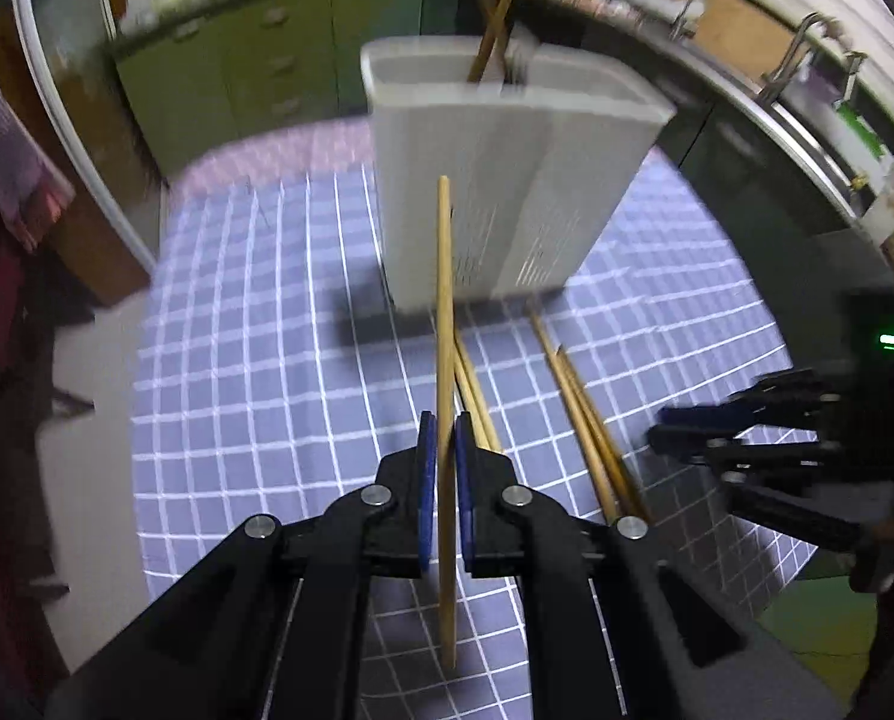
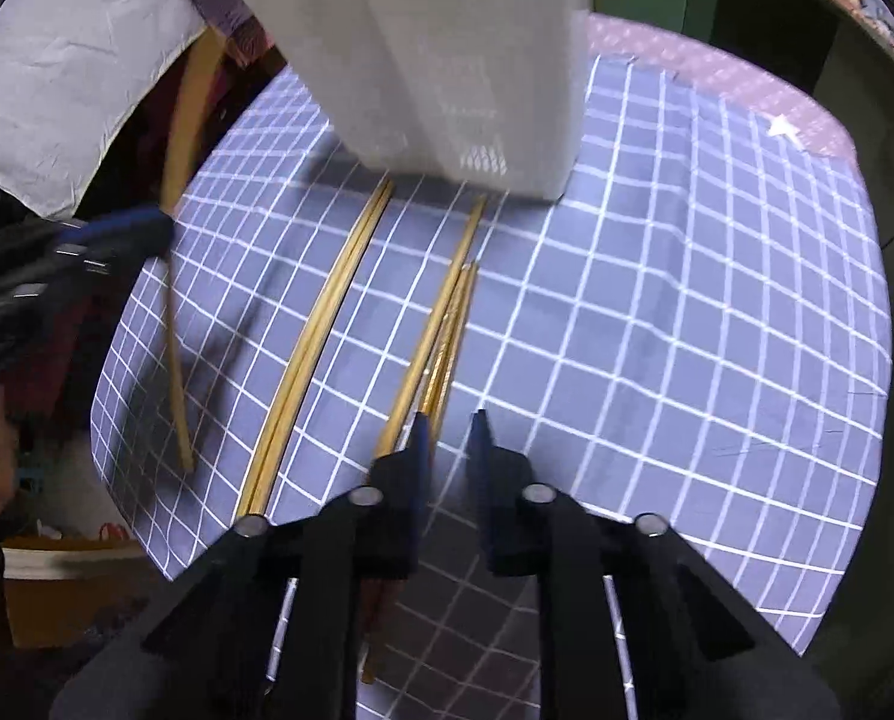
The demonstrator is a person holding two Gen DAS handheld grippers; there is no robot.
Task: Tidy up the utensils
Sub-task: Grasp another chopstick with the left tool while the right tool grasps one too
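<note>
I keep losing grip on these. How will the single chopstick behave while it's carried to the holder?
The chopstick looks stiff and light. The left hand-held gripper pinches it low, so it may pivot. Its smooth, narrow shaft could slip.

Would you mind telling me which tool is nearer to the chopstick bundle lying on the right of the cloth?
Right. The right tool hovers open directly over the bundle; the left tool, shut on one chopstick, is farther left.

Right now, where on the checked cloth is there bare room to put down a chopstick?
Free: the checked cloth right of the loose chopsticks and of the white holder. Also free: the strip left of the chopstick pair. Crowded: the middle, in front of the holder, where both bundles lie.
</note>
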